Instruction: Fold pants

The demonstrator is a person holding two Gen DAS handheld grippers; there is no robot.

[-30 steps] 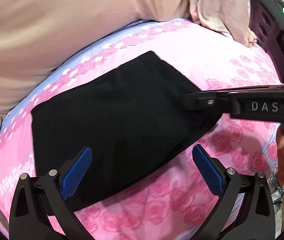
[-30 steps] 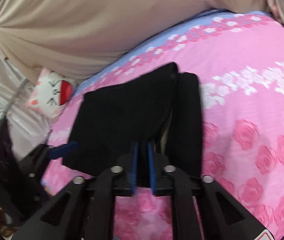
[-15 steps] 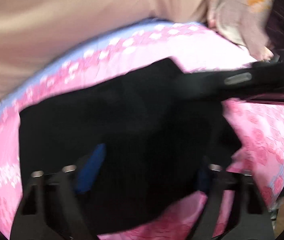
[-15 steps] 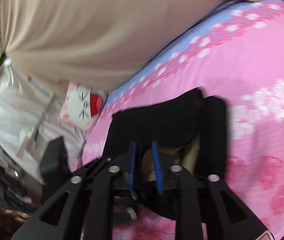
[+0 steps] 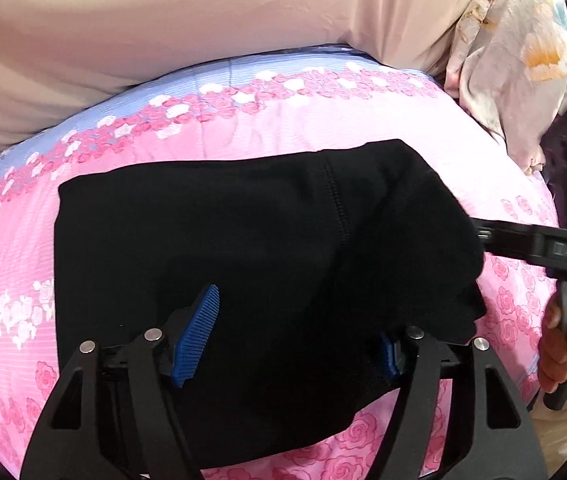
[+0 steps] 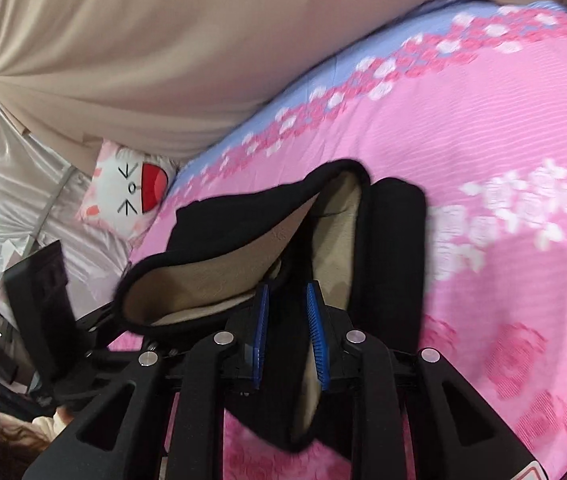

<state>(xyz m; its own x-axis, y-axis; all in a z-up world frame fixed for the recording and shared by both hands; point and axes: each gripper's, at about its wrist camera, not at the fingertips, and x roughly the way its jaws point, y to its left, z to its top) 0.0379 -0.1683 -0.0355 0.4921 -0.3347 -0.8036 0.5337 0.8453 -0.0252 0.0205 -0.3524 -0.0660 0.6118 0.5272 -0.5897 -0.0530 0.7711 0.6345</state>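
The black pants (image 5: 243, 248) lie folded on the pink rose-print bed cover (image 5: 243, 128). My left gripper (image 5: 295, 340) is open just above their near part, jaws wide, with cloth bulging between them. My right gripper (image 6: 287, 332) is shut on a fold of the pants (image 6: 387, 240) and lifts their right edge, showing the beige fleece lining (image 6: 211, 276). In the left wrist view the right gripper (image 5: 539, 248) reaches in from the right, its tips hidden in the cloth.
A beige curtain (image 5: 203, 20) hangs behind the bed. A floral cloth (image 5: 515, 60) lies at the far right corner. A cat-face cushion (image 6: 131, 192) sits off the bed's left end. The cover's blue border (image 6: 323, 72) runs along the far edge.
The right gripper has lifted the pants' right edge, opening the fold so the beige lining shows. The left gripper has moved forward over the pants.
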